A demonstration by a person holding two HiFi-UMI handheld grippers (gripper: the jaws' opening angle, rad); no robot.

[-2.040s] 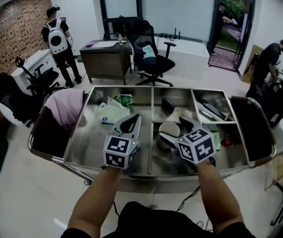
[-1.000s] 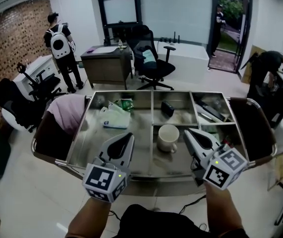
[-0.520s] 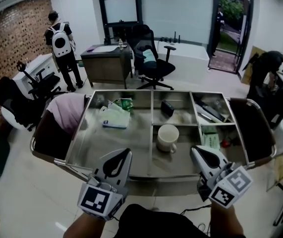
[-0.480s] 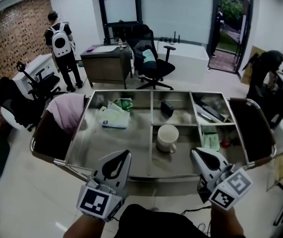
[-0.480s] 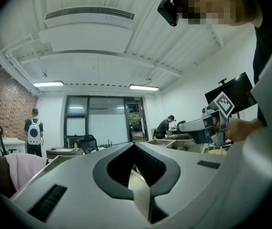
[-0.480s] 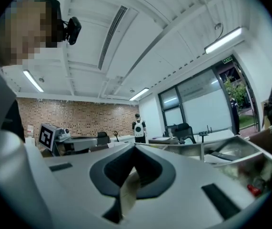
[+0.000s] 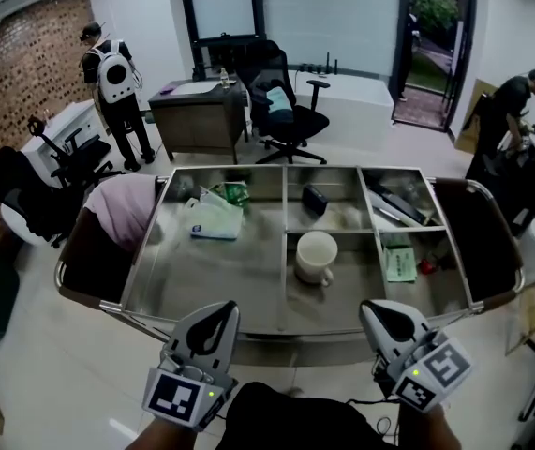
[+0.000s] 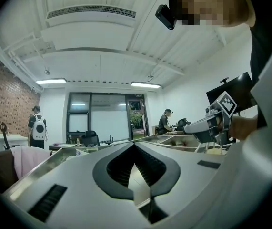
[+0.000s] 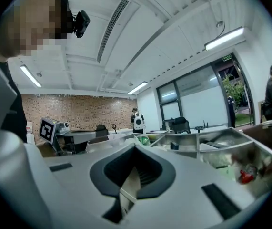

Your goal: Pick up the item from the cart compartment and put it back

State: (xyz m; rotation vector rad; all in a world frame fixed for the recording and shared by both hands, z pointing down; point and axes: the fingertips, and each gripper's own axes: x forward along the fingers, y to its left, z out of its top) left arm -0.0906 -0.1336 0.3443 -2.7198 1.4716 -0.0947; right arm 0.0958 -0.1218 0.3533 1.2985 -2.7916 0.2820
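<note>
Below the near rim of the steel cart (image 7: 286, 331), both grippers hang side by side, well apart from each other and clear of everything in the compartments. The left gripper (image 7: 218, 309) points up toward the cart's big left compartment; its own view shows the two jaws meeting at the tips with nothing caught between them. The right gripper (image 7: 380, 310) sits under the near right corner, its jaws likewise pressed together and empty.

The white mug (image 7: 316, 256) stands upright in the near middle compartment, close to the cross divider behind it, and neither gripper touches it. Behind that divider, in the far middle compartment, lies a small black item (image 7: 315, 198). The left compartment holds a white pouch (image 7: 214, 221) with a green packet (image 7: 236, 192) just behind it. On the right, the near compartment has a pale green packet (image 7: 400, 262) with a small red thing (image 7: 426, 265) beside it; the far one holds several long dark and silvery objects (image 7: 393, 204) too small to tell apart. A pink cloth (image 7: 122, 209) is draped over the cart's left end.

Beyond the cart stand a black office chair (image 7: 286, 111) and a bench (image 7: 197, 111). A person with a white backpack (image 7: 112, 78) stands at the far left.
</note>
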